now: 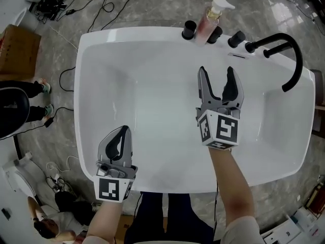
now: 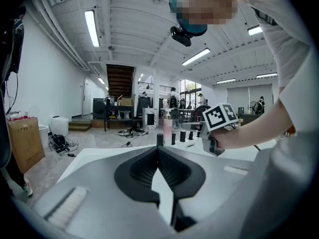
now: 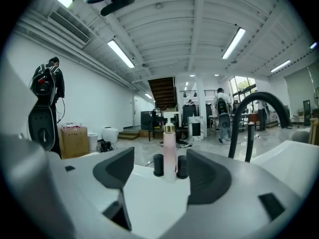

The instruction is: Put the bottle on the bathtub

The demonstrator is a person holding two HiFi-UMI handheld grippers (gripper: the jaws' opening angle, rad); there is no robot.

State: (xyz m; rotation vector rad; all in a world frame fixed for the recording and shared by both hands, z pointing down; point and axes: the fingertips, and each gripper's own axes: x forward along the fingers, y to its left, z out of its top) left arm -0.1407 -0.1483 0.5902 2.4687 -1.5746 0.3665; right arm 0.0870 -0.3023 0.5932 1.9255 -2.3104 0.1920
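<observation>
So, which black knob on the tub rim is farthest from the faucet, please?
The leftmost knob, the only one left of the pink bottle; the others sit between bottle and faucet.

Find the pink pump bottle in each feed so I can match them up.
Head view: bottle at top centre, standing on the far rim of the bathtub.
Left gripper view: small, just right of centre, far beyond the left gripper.
Right gripper view: dead centre, framed by the open right gripper.
Shared landmark: the black knobs flanking it.
</observation>
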